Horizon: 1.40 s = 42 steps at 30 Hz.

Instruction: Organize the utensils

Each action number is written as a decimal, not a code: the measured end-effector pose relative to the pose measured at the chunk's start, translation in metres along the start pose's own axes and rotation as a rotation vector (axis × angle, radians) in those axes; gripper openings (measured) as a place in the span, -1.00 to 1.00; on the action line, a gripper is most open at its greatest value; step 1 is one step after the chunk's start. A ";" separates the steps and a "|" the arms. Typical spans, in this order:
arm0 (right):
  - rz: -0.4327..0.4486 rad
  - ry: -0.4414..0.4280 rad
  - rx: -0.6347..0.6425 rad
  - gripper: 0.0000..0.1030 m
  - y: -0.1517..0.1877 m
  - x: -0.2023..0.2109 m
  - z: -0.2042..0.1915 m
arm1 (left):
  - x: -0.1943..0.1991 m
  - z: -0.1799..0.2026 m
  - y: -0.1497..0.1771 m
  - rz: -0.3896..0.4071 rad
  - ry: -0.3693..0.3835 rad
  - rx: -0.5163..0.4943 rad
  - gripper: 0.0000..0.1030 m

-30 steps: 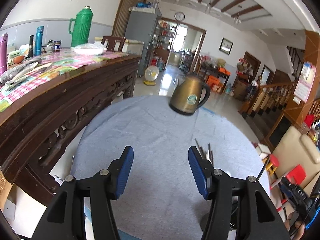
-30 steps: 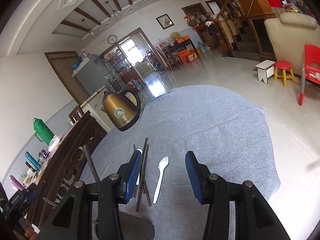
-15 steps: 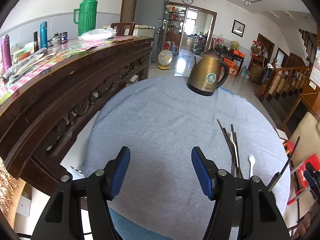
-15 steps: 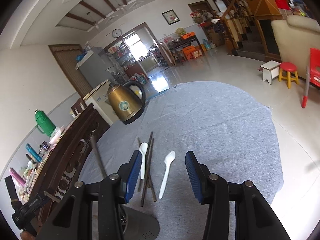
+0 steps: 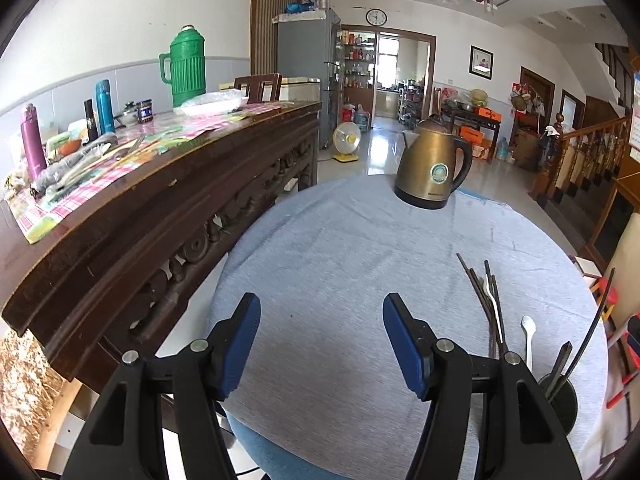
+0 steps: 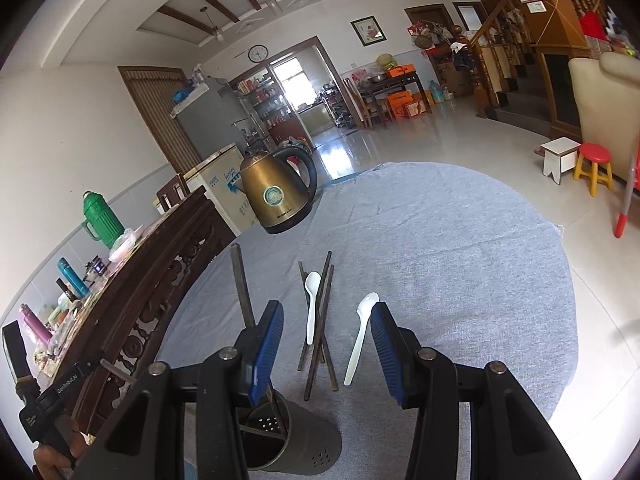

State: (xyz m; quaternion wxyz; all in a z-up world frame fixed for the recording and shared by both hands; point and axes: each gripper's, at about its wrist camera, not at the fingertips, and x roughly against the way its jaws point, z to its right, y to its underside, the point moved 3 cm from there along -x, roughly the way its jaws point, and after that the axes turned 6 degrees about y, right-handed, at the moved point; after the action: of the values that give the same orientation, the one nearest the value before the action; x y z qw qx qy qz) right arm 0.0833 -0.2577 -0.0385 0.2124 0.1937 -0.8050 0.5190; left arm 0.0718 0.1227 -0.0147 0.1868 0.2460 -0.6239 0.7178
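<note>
Both my jaws gaped empty; my right gripper (image 6: 326, 338) hovered over crossed chopsticks (image 6: 318, 328), and pinching one risked scattering the rest

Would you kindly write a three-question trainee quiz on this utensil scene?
1. True or false: the right gripper is shut on a spoon.
2. How many white spoons lie on the cloth?
3. What already stands in the holder: A) a chopstick, B) a spoon, C) nothing?

Key: 1 false, its jaws are open, like the left gripper. 2 two. 3 A.
</note>
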 end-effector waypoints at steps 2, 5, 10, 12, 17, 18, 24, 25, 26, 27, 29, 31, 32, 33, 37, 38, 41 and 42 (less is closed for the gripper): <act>-0.002 0.000 0.002 -0.05 0.000 -0.002 -0.001 | -0.002 0.001 0.000 0.000 -0.003 -0.006 0.26; -0.009 0.000 -0.003 -0.05 0.001 -0.005 -0.001 | -0.003 0.002 0.000 -0.001 -0.015 -0.018 0.26; -0.013 0.004 -0.005 -0.05 0.001 -0.008 -0.001 | -0.007 0.003 0.001 -0.007 -0.032 -0.035 0.27; -0.015 0.006 -0.007 -0.05 0.001 -0.010 -0.001 | -0.010 0.003 0.002 -0.018 -0.036 -0.037 0.28; -0.032 0.014 -0.013 -0.05 0.003 -0.018 0.003 | -0.022 0.002 0.008 -0.055 -0.038 -0.040 0.29; -0.035 0.016 -0.015 -0.05 0.004 -0.020 0.004 | -0.025 0.002 0.010 -0.065 -0.037 -0.041 0.29; -0.059 0.030 -0.038 -0.05 0.006 -0.032 0.011 | -0.039 0.001 0.014 -0.103 -0.040 -0.047 0.29; -0.061 0.033 -0.038 -0.05 0.006 -0.034 0.012 | -0.041 0.001 0.014 -0.105 -0.043 -0.047 0.29; -0.063 0.036 -0.038 -0.05 0.007 -0.036 0.012 | -0.042 0.000 0.015 -0.108 -0.045 -0.048 0.29; -0.067 0.039 -0.037 -0.05 0.008 -0.038 0.012 | -0.044 -0.001 0.016 -0.114 -0.046 -0.047 0.29; -0.078 0.043 -0.042 -0.05 0.010 -0.044 0.013 | -0.049 -0.003 0.019 -0.128 -0.051 -0.047 0.29; -0.092 0.042 -0.051 -0.05 0.013 -0.049 0.014 | -0.054 -0.005 0.020 -0.141 -0.057 -0.047 0.29; -0.099 0.042 -0.056 -0.05 0.013 -0.052 0.015 | -0.056 -0.006 0.021 -0.147 -0.058 -0.047 0.29; -0.100 0.043 -0.057 -0.05 0.014 -0.054 0.015 | -0.058 -0.007 0.022 -0.150 -0.058 -0.046 0.29; -0.113 0.052 -0.066 -0.05 0.017 -0.062 0.016 | -0.065 -0.009 0.024 -0.163 -0.059 -0.045 0.29; -0.119 0.055 -0.071 -0.05 0.018 -0.065 0.017 | -0.068 -0.009 0.026 -0.170 -0.058 -0.047 0.29; -0.145 0.067 -0.084 -0.05 0.023 -0.075 0.022 | -0.079 -0.008 0.031 -0.201 -0.052 -0.049 0.29; -0.154 0.070 -0.089 -0.05 0.024 -0.079 0.023 | -0.083 -0.008 0.033 -0.212 -0.050 -0.048 0.29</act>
State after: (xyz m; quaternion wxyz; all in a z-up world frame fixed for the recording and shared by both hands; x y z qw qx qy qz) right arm 0.1328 -0.2625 -0.1080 0.2881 0.2272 -0.8019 0.4715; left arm 0.1188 0.1285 -0.0911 0.2518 0.3238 -0.6160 0.6726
